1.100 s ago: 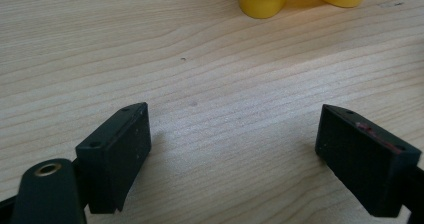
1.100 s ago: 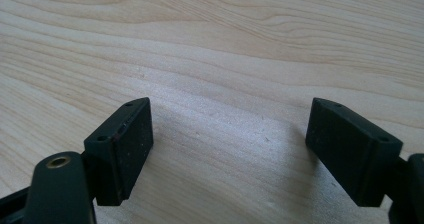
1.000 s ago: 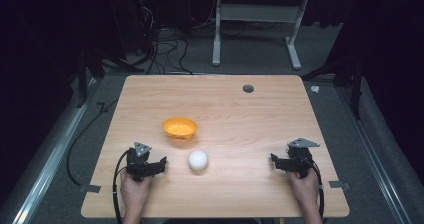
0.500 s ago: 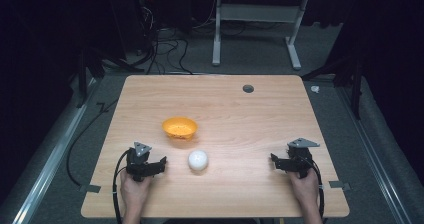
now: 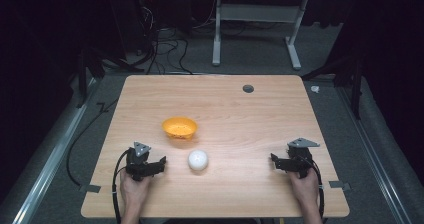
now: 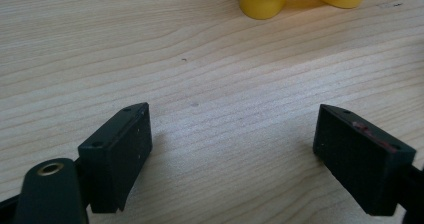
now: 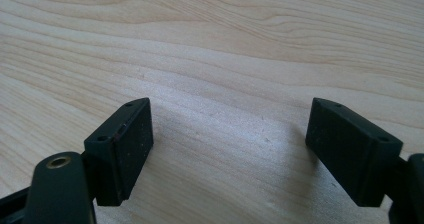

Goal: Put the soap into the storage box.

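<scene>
White ball (image 5: 198, 160) rests on bench (image 5: 250, 119), just in front of orange bowl (image 5: 179, 127), between tongs, nearer left tongs (image 5: 159, 164). Left and right tongs (image 5: 274, 161) gaped wide, nothing held. Risk judged: ball rolled away if nudged off-centre; bowl knocked by overshoot.

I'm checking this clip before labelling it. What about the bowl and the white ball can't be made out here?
- Orange bowl, high view: too small to tell whether anything lies inside.
- Same bowl, left gripper view: cut off by the top edge; a yellow piece beside it is cropped too.
- White ball, high view: too small to tell its material.
</scene>
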{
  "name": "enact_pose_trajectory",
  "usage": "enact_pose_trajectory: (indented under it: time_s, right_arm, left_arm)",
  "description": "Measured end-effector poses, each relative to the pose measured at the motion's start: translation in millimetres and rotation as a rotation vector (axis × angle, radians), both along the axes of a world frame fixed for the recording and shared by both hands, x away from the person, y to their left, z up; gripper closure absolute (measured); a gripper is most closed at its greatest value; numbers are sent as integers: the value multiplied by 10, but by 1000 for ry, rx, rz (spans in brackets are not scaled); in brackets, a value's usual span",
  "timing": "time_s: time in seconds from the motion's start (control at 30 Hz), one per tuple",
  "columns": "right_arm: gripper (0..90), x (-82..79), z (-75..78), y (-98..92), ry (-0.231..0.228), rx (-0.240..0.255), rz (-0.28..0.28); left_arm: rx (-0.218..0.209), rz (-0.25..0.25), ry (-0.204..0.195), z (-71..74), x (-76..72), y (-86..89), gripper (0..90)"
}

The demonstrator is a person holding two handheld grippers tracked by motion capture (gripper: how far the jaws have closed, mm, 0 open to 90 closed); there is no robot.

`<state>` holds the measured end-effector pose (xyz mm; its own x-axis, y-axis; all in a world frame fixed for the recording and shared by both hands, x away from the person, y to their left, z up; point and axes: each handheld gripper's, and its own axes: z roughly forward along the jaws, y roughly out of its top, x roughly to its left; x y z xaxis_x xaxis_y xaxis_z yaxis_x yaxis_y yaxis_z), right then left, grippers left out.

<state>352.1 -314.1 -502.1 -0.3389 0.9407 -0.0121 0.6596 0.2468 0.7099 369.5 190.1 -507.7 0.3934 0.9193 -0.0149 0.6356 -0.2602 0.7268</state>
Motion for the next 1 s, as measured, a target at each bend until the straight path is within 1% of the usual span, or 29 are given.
enact_pose_trajectory:
  time_s: [0.1,0.17,0.2,0.3,0.5,0.7,0.73,0.8,0.9,1.0]
  right_arm:
    - [199,0,0,0,0,0,0]
    - [200,0,0,0,0,0,0]
    - [200,0,0,1,0,0,0]
    - [199,0,0,0,0,0,0]
    - [199,-1,0,0,0,0,0]
    - [200,-1,0,0,0,-1,0]
    - [199,0,0,0,-1,-1,1]
    - [199,-1,0,-1,0,-2,2]
    - [199,-2,1,-1,1,0,1]
    - [199,-2,1,-1,2,0,1]
  left_arm:
    - [-11,-23,2,24,-8,1,162]
    - [-31,-33,5,51,-19,5,163]
    - [-34,-40,5,71,-28,4,162]
    - [-47,-58,-10,126,-63,-21,161]
    - [-94,-86,-23,209,-105,-86,160]
    - [-101,-130,-27,288,-148,-182,159]
    - [-99,-139,-24,306,-151,-199,159]
    - [-106,-149,-27,330,-149,-240,159]
    - [-98,-165,-33,360,-145,-294,159]
    - [-103,-185,-34,387,-141,-359,159]
